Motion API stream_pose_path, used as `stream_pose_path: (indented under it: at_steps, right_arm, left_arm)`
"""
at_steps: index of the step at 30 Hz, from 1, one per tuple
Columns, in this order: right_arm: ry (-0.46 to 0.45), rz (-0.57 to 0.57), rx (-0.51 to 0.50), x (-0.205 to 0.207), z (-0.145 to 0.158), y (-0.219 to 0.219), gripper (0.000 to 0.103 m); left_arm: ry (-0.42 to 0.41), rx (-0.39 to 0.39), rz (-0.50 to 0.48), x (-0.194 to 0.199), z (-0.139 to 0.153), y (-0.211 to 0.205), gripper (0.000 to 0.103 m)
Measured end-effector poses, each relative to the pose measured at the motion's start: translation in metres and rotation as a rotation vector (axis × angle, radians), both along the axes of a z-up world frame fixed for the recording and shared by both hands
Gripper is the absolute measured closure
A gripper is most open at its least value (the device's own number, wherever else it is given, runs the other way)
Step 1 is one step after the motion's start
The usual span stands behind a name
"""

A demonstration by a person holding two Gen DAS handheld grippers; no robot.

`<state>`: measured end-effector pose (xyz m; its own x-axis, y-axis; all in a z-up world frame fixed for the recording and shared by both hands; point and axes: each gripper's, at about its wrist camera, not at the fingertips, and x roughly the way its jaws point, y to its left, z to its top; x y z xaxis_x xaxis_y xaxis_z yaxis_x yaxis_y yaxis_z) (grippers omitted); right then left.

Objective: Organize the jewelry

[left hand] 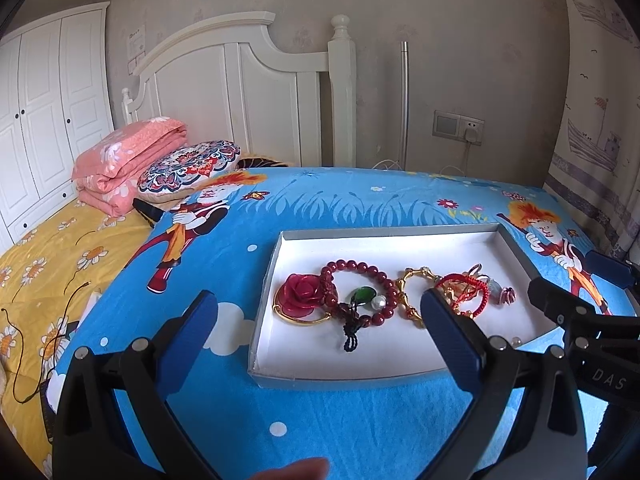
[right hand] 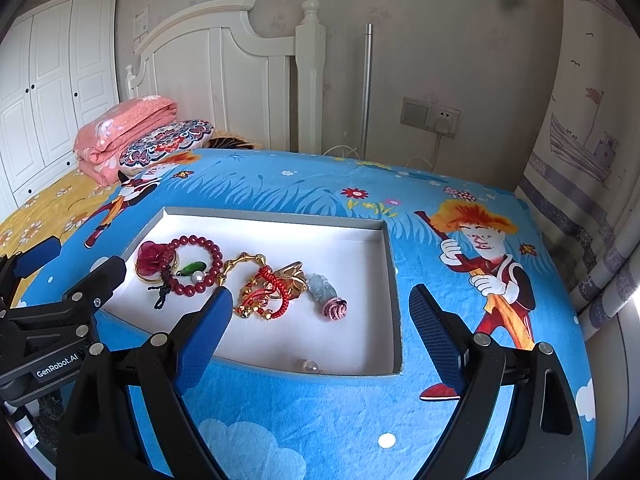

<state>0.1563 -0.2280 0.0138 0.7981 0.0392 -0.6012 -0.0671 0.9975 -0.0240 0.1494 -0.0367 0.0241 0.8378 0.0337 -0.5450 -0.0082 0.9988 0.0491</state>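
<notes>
Tray (right hand: 394, 264): lying on the blue cloth (right hand: 304, 412), its long axis running left to right, holding all the jewelry in a row along its middle.
Rose (left hand: 298, 294): sitting leftmost in the tray, on a gold ring, touching the beads.
Beads (left hand: 360, 288): dark red bracelet lying flat, looping around a green pendant (left hand: 362, 297) and a pearl (left hand: 379, 301); a black tassel (left hand: 352, 334) is trailing toward the near wall.
Gold chain (right hand: 240, 266): curving just right of the beads, running front to back.
Red cord (right hand: 272, 292): lying tangled with gold pieces right of the chain.
Jade (right hand: 320, 286): resting right of the tangle, with a pink knot (right hand: 335, 307) just in front of it.
Marble (right hand: 307, 366): sitting alone against the near wall, well apart from the row.
Left gripper (left hand: 320, 316): hovering before the tray's near left part, jaws standing wide apart, gripping nothing; its right finger is hiding part of the red cord.
Right gripper (right hand: 320, 312): hovering over the tray's near right part, jaws spread wide, empty.
Around: pink quilt (left hand: 128, 160) and patterned pillow (left hand: 188, 164) lying far left on the bed.
</notes>
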Motion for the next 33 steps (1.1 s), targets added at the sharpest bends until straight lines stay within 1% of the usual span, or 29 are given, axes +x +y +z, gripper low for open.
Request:
stream_pose_path:
  at_steps: [19,33]
  right_arm:
    - [0.011,0.005,0.001,-0.0018,-0.0071,0.0021,0.019]
    - [0.012,0.007,0.005,-0.0032,-0.0095,0.0013,0.019]
  left_arm:
    - [0.029,-0.013,-0.002,0.0003,-0.0053,0.0028,0.005]
    - [0.027,-0.007,0.004,-0.0003,-0.0055,0.0025,0.005]
